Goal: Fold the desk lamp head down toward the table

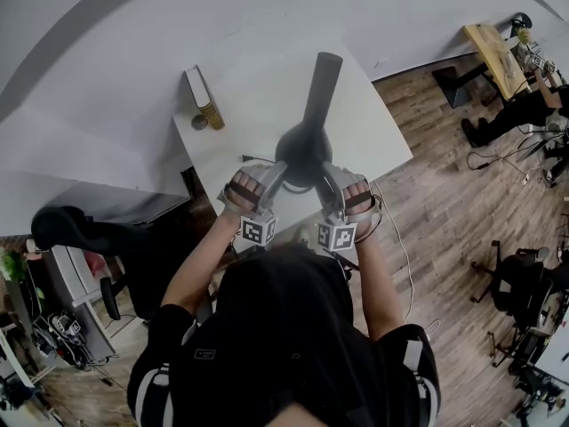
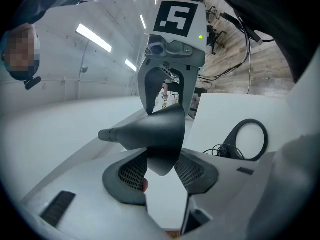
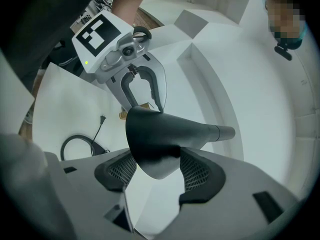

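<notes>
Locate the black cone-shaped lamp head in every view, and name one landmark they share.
Head view: lamp head at the centre, narrow end pointing up the picture.
Left gripper view: lamp head at the centre, wide end to the right.
Right gripper view: lamp head at the centre, wide end to the left.
Shared landmark: the white table beneath it.

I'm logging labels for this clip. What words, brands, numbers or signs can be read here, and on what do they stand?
No text can be read.
The two marker cubes carry only black-and-white square patterns, no words.
The shirt patch is too small to read.
</notes>
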Tool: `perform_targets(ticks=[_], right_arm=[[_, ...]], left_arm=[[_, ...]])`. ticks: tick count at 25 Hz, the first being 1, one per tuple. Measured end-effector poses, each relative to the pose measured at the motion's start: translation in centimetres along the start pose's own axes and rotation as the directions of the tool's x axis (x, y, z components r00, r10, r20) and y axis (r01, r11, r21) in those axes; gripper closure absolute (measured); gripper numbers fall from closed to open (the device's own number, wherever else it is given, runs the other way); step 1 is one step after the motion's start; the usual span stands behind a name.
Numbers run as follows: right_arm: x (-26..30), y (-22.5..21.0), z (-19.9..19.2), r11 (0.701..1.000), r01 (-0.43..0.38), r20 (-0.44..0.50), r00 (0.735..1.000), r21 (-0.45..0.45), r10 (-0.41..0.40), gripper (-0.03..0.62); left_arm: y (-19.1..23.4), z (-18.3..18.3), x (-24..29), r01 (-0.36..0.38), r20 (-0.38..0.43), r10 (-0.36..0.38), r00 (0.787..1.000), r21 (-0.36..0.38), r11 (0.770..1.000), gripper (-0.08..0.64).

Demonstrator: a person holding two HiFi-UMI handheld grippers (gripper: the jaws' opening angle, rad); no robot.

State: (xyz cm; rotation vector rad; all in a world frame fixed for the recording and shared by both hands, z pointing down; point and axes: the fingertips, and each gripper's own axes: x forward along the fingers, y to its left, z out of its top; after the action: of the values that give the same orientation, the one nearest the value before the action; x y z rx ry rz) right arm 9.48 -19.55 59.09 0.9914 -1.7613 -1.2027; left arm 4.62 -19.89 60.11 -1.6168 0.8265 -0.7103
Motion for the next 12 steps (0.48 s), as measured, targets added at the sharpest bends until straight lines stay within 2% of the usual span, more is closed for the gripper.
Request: perform_targets(ticks=[9,12], right_arm=[[-0.04,-0.04,-0.07,1.0,0.0,0.001,1.0,0.007,0.0,0.311],[0.02,0.11,-0.1,1.0,-0.002,-0.003,1.0,0.0,0.002,0.31]], left_arm=[[-0.01,0.07,0.05,0.005,-0.005,-0.005,1.0,-0.011,1.0,0.374],[-0.05,0.16,0.03,0.028,0.0,-0.028,1.0,-0.047,0.998,0.36]])
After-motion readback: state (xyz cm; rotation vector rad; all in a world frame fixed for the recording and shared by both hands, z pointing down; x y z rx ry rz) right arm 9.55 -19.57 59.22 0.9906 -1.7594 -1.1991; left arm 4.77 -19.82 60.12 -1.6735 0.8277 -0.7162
